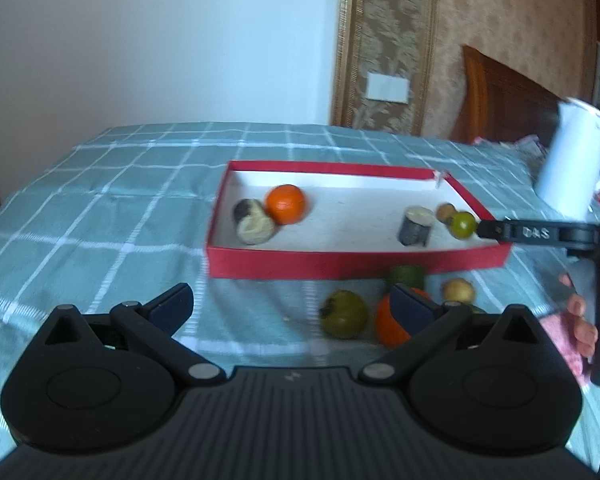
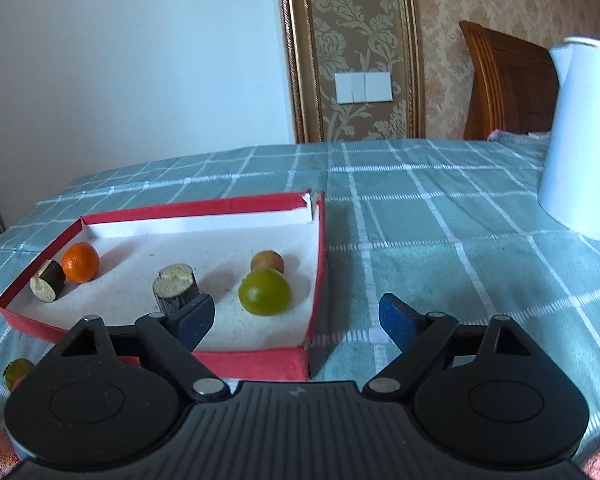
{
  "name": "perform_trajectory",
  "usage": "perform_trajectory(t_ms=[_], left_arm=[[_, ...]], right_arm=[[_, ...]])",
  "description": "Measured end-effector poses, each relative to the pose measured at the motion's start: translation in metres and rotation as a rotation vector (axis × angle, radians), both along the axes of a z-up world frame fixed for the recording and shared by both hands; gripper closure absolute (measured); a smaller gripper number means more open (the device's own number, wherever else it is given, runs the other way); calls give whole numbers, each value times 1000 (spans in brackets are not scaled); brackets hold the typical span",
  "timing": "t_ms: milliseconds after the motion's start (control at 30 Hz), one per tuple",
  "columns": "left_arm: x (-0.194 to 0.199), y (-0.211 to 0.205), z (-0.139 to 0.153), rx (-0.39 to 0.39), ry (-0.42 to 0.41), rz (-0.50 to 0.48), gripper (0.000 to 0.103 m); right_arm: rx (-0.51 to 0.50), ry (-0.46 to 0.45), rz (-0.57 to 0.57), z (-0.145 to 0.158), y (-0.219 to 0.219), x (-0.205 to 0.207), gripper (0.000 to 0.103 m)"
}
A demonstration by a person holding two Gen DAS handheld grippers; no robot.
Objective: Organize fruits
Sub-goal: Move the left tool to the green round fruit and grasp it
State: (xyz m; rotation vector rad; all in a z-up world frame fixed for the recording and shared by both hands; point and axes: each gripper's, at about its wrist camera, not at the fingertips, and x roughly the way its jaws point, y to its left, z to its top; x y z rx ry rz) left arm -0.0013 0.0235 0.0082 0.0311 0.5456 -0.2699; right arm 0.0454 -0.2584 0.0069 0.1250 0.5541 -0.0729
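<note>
A red box (image 1: 340, 266) with a white inside sits on the checked cloth; it also shows in the right wrist view (image 2: 256, 362). In it lie an orange (image 1: 286, 204), two dark cut pieces (image 1: 416, 226), a small brown fruit (image 2: 267, 261) and a green fruit (image 2: 264, 291). In front of the box lie a green fruit (image 1: 344, 314), an orange (image 1: 388, 326), another green fruit (image 1: 406, 274) and a small yellowish fruit (image 1: 458, 290). My left gripper (image 1: 292, 306) is open above the cloth, left of the loose fruits. My right gripper (image 2: 296, 318) is open over the box's near right corner, just behind the green fruit.
A white kettle (image 2: 580, 136) stands at the right on the cloth. A wooden headboard (image 2: 508, 84) and a papered wall stand behind. The person's hand (image 1: 580, 320) shows at the right edge in the left wrist view.
</note>
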Motion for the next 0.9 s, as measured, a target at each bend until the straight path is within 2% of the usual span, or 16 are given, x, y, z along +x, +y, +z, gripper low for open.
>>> perform_trajectory(t_ms=[100, 233, 400, 533, 767, 900], left_arm=[[-3, -11, -4, 31, 0, -19, 0], [-14, -24, -8, 81, -69, -34, 0], [-14, -41, -17, 203, -100, -64, 0], [-14, -38, -20, 216, -101, -108, 0], [0, -34, -25, 356, -141, -84, 0], [11, -34, -30, 397, -135, -137, 1]], right_arm=[[-7, 7, -2, -1, 2, 0, 13], [-21, 17, 5, -3, 4, 1, 13], [-37, 21, 10, -4, 7, 0, 13], [-37, 20, 11, -4, 7, 1, 13], [-38, 23, 17, -3, 8, 1, 13], [-39, 24, 15, -3, 8, 1, 13]])
